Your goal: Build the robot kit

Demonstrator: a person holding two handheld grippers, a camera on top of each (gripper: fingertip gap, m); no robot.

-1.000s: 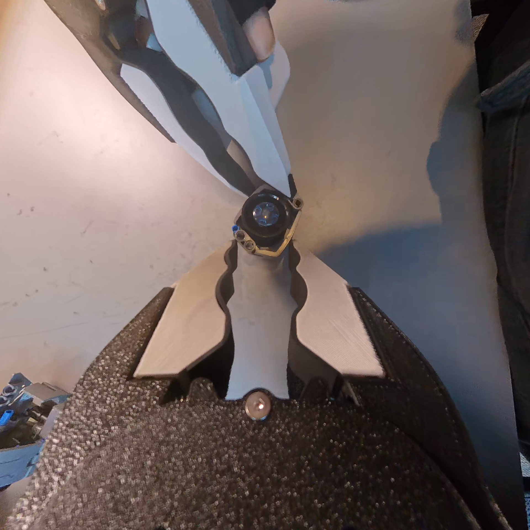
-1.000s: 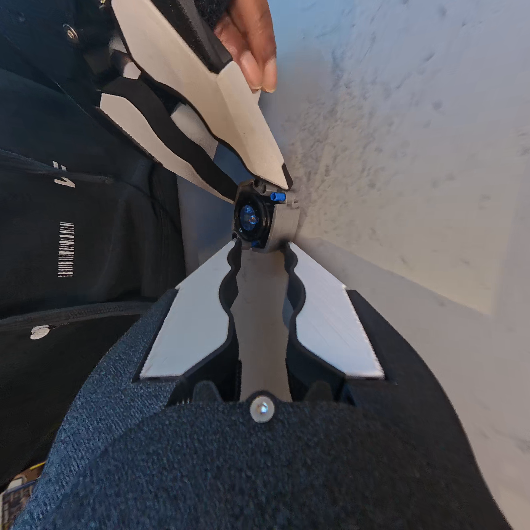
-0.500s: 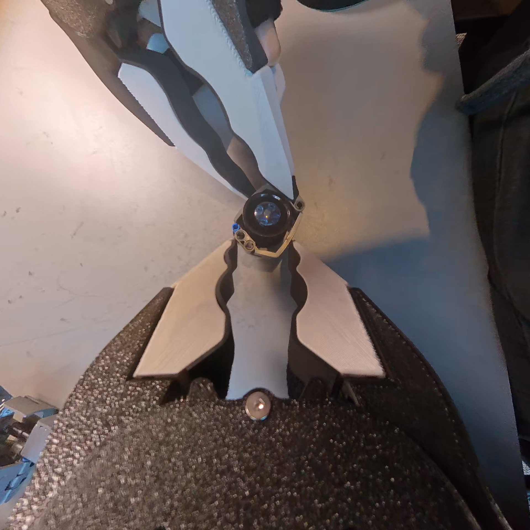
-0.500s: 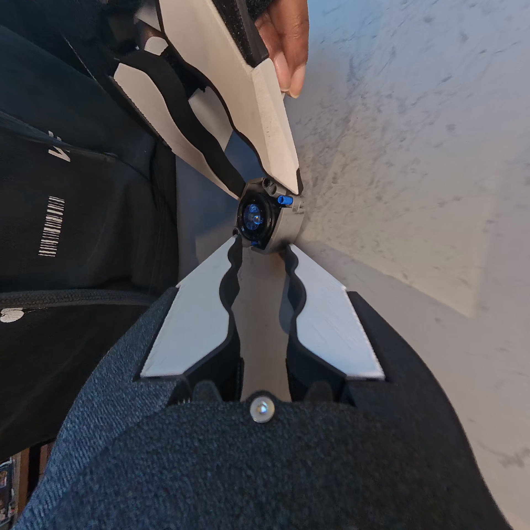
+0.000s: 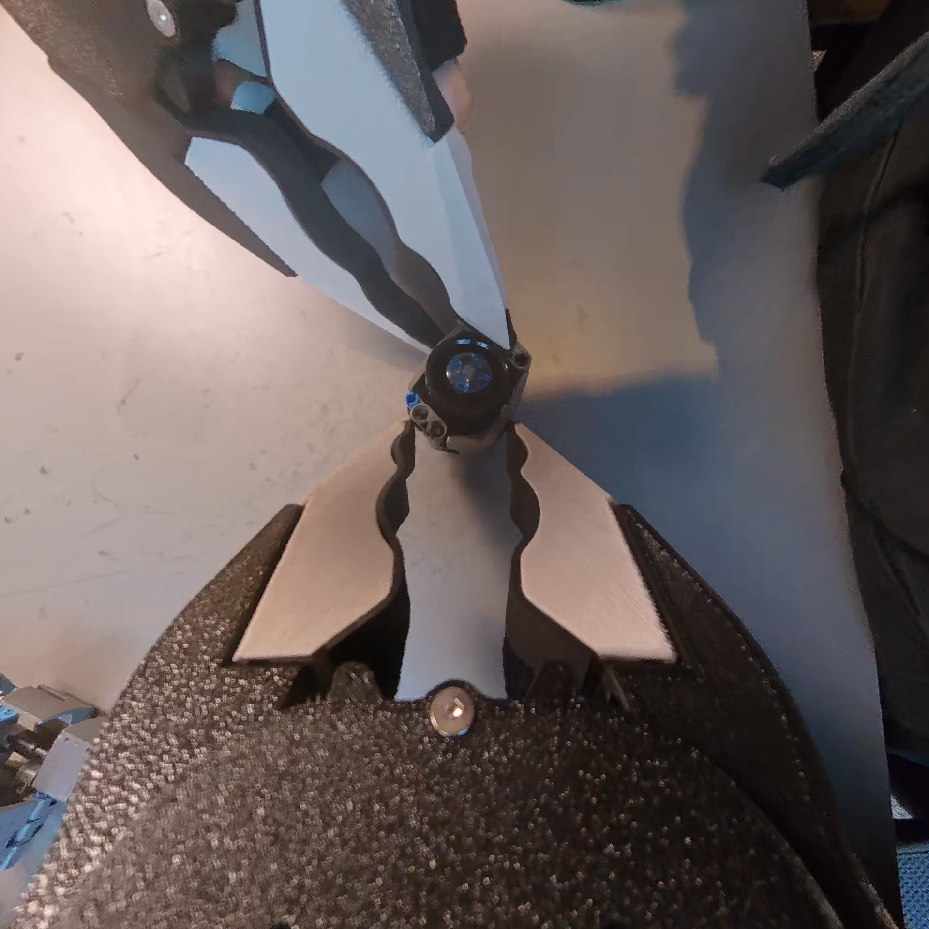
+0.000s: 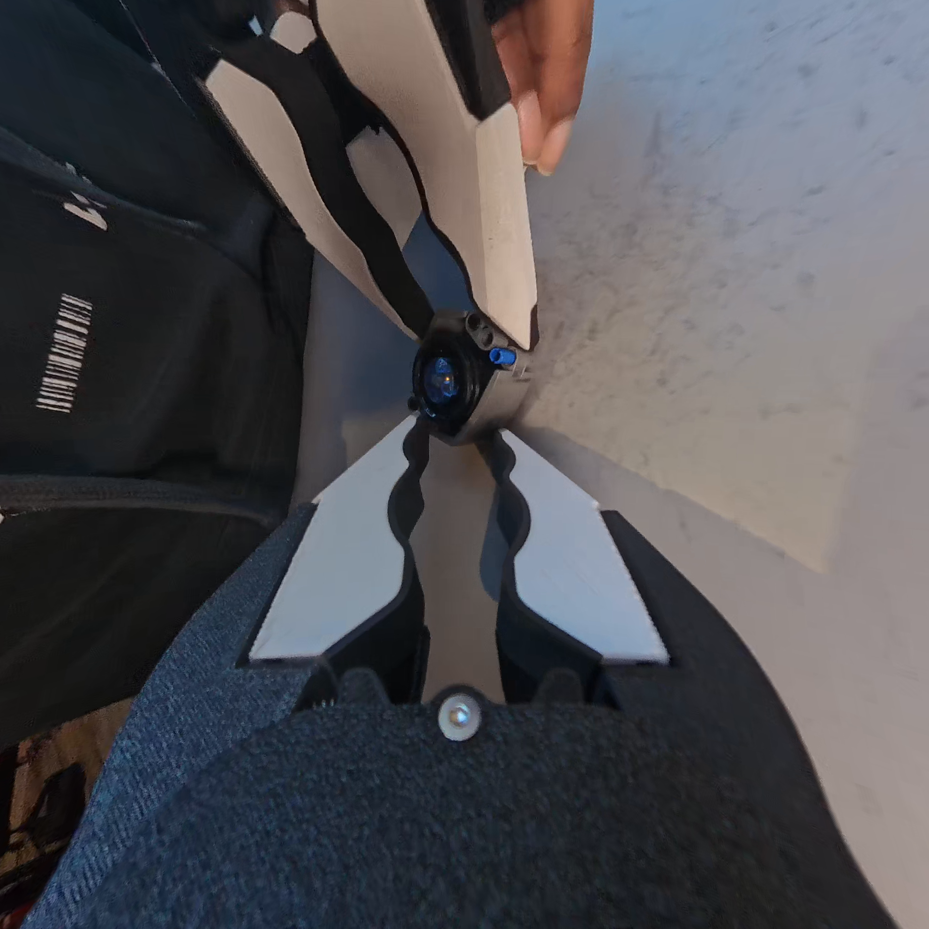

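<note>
Both sets of jaws are clenched on the same small part, one from each side. Your left gripper (image 5: 460,430) pinches the near edge of a little grey block with a black round wheel (image 5: 467,382) set in it, a bluish hub at its centre. The fingertips (image 5: 518,437) press the grey housing from below, and the rest of the gap behind them stays wide, showing the table through it. Your right gripper (image 6: 457,427) holds the same block (image 6: 462,382) from the opposite side; in its view you see a short blue pin (image 6: 501,356) sticking out near the top of the housing and two small holes beside it.

The block is lifted above the pale, scuffed table (image 5: 125,402), held between the two grippers, whose tips nearly meet across it.

Past the block, each view shows the other gripper coming in from above. In the right wrist view, your hand (image 6: 545,85) wraps its far edge. Dark clothing (image 6: 125,327) fills the left of that view. At the lower left of the left wrist view lie grey and blue building pieces (image 5: 35,739), well apart from the block.
</note>
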